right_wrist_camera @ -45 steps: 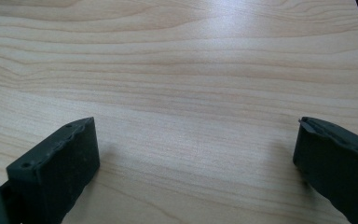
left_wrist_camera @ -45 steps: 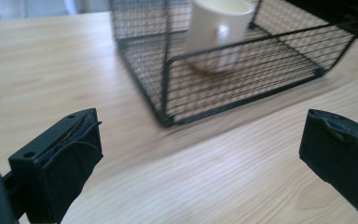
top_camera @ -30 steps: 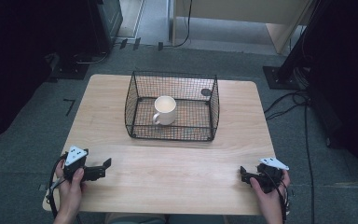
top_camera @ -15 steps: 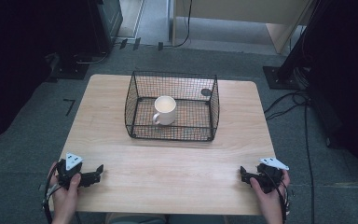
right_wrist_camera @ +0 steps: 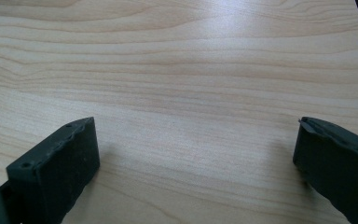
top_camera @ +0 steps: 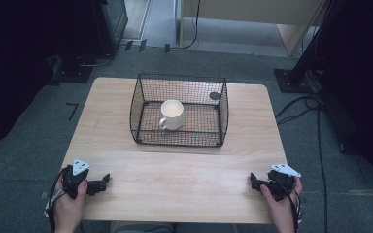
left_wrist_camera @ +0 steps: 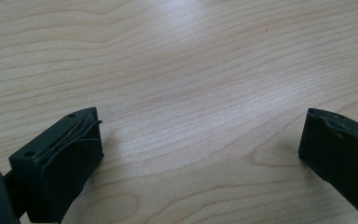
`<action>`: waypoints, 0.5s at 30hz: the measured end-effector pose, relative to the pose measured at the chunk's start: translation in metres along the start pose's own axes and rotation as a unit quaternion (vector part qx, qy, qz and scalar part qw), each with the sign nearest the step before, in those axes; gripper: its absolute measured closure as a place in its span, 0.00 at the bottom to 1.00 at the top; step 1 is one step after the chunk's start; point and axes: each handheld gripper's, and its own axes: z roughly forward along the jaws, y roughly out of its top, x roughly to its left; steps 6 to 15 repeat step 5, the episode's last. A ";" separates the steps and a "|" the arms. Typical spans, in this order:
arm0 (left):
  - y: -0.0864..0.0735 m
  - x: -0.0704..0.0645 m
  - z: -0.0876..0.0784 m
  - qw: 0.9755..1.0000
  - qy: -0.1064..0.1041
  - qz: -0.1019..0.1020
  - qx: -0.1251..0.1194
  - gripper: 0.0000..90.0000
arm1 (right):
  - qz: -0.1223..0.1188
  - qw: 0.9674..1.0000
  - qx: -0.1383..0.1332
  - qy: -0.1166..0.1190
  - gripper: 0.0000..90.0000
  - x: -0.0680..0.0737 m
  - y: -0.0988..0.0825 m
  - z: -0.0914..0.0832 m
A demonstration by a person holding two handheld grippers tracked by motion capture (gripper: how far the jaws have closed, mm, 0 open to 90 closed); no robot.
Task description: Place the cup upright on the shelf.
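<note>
Judging by how things lie, the work looks finished, or at a pause: the white mug [top_camera: 172,114] sits inside the wire basket [top_camera: 179,141], and both my tongs are empty and parked well away from it. My left tongs [top_camera: 99,184] rest at about seven o'clock on the worktop [top_camera: 184,174], near the front edge; my right tongs [top_camera: 255,182] sit at about five o'clock. Each pair stands wide apart, with bare wood between the jaws in both gripper views.

The mug sits upright near the middle of the basket, its handle turned toward eight o'clock (glazed ceramic, I would guess — smooth, round, a little glossy). The basket is thin black wire mesh, square-cornered with walls that flare slightly outward, open on top, standing at the twelve o'clock half of the worktop. A small dark round thing [top_camera: 214,96] lies beyond the basket's far right corner; I cannot tell what it is. The worktop is pale wood-grain laminate with rounded corners — flat, slick, faintly reflective.
</note>
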 end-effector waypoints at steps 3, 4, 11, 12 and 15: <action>0.000 -0.002 0.000 1.000 0.005 -0.005 0.000 0.00 | 0.000 1.000 0.000 0.000 0.00 0.000 0.000 0.000; 0.000 -0.002 0.000 1.000 0.007 -0.007 0.000 0.00 | 0.000 1.000 0.000 0.000 0.00 0.000 0.000 0.000; 0.000 -0.002 0.000 1.000 0.007 -0.007 0.000 0.00 | 0.000 1.000 0.000 0.000 0.00 0.000 0.000 0.000; 0.000 -0.002 0.000 1.000 0.007 -0.007 0.000 0.00 | 0.000 1.000 0.000 0.000 0.00 0.000 0.000 0.000; 0.000 -0.002 0.000 1.000 0.007 -0.007 0.000 0.00 | 0.000 1.000 0.000 0.000 0.00 0.000 0.000 0.000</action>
